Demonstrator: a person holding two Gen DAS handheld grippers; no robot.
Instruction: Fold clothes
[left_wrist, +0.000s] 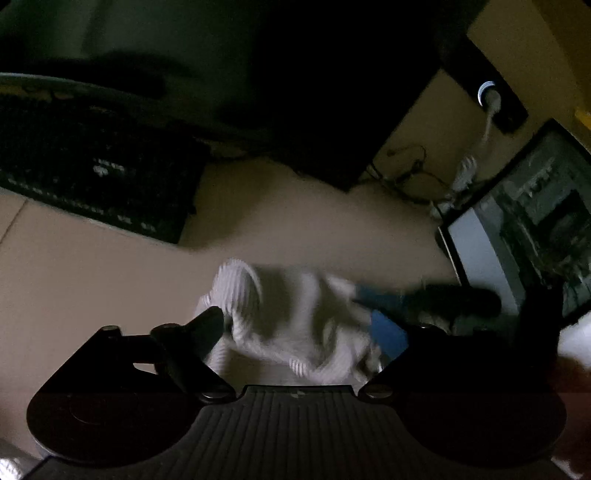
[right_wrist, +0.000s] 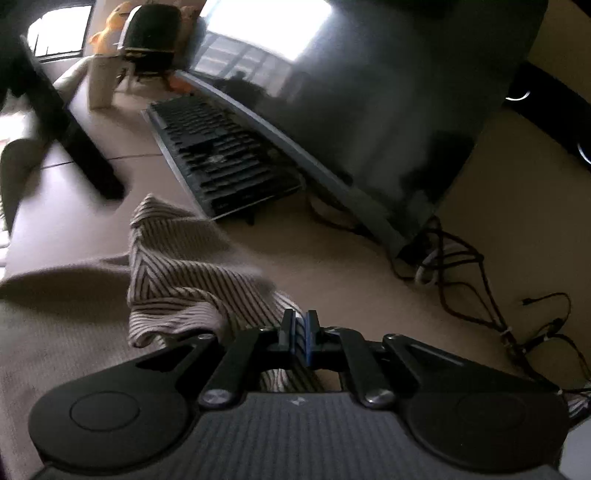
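Striped garment (right_wrist: 184, 266), keyboard (right_wrist: 221, 155) on desk (right_wrist: 332, 266)

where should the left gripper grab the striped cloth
Take the free ribbed edge of the striped cloth, beside the near finger of the left gripper, whose jaws stand wide open. Come in from the side away from the right gripper, which is shut on the opposite end. That edge curls up off the table, so a finger could probably slip under.

We see the striped garment (right_wrist: 177, 266) on the desk (right_wrist: 332, 273), just ahead of the right gripper (right_wrist: 300, 332). Behind it lies the keyboard (right_wrist: 221, 155), the monitor (right_wrist: 369, 110) behind that; cables (right_wrist: 461, 273) trail right.
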